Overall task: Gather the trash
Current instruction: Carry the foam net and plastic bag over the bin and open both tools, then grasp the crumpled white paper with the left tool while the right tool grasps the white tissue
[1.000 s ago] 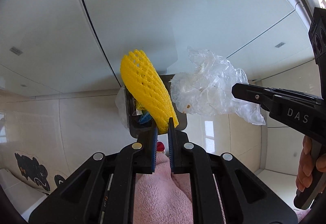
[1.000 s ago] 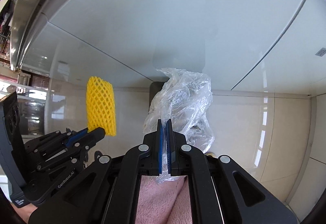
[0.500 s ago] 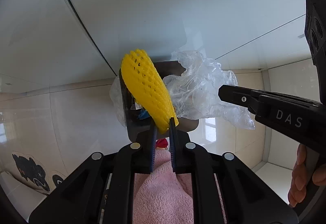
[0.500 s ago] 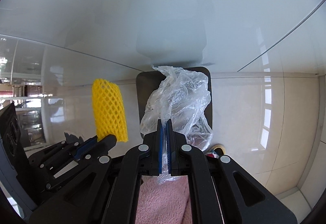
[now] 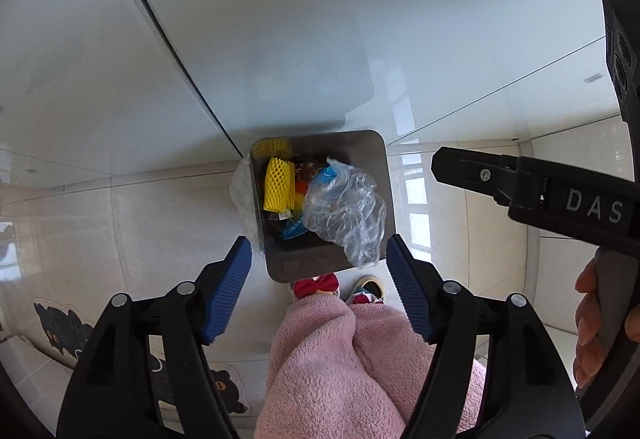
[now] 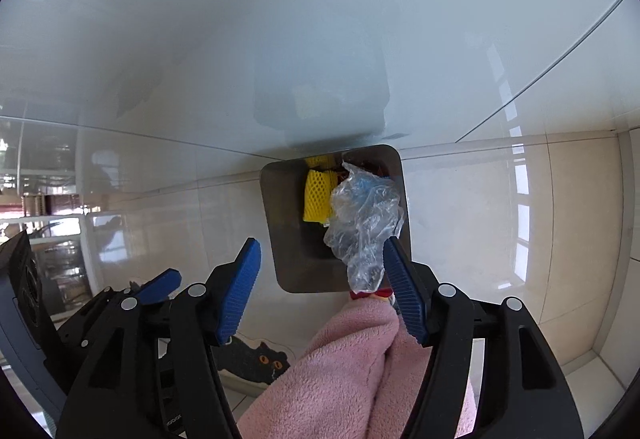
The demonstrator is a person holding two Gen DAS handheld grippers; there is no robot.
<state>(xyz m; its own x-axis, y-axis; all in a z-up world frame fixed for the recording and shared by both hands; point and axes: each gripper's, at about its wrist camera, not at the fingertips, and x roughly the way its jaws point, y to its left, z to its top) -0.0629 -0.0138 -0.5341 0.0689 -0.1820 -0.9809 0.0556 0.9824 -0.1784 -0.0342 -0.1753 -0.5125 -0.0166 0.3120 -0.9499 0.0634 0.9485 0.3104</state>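
Observation:
A square metal bin [image 5: 320,267] stands on the floor straight below both grippers. Inside it lie a yellow foam net [image 5: 276,185], a crumpled clear plastic bag [image 5: 346,211] and other scraps. My left gripper [image 5: 318,251] hangs over the bin with its jaws opening and nothing between them. In the right wrist view my right gripper [image 6: 320,247] is opening too. The plastic bag [image 6: 364,215] hangs loose beside its right pad, over the bin [image 6: 288,231] and the yellow net [image 6: 318,195]. No pad presses on the bag.
A glossy white cabinet front [image 5: 280,19] rises behind the bin. A person's pink fleece legs [image 5: 340,359] and a slipper with a red bow [image 5: 316,285] are just in front of it. A cat-shaped mat [image 5: 60,331] lies on the tiled floor at the left.
Both grippers have sunk toward the bin and opened. The yellow net has left the left gripper and lies in the bin; the plastic bag has slipped out of the right one.

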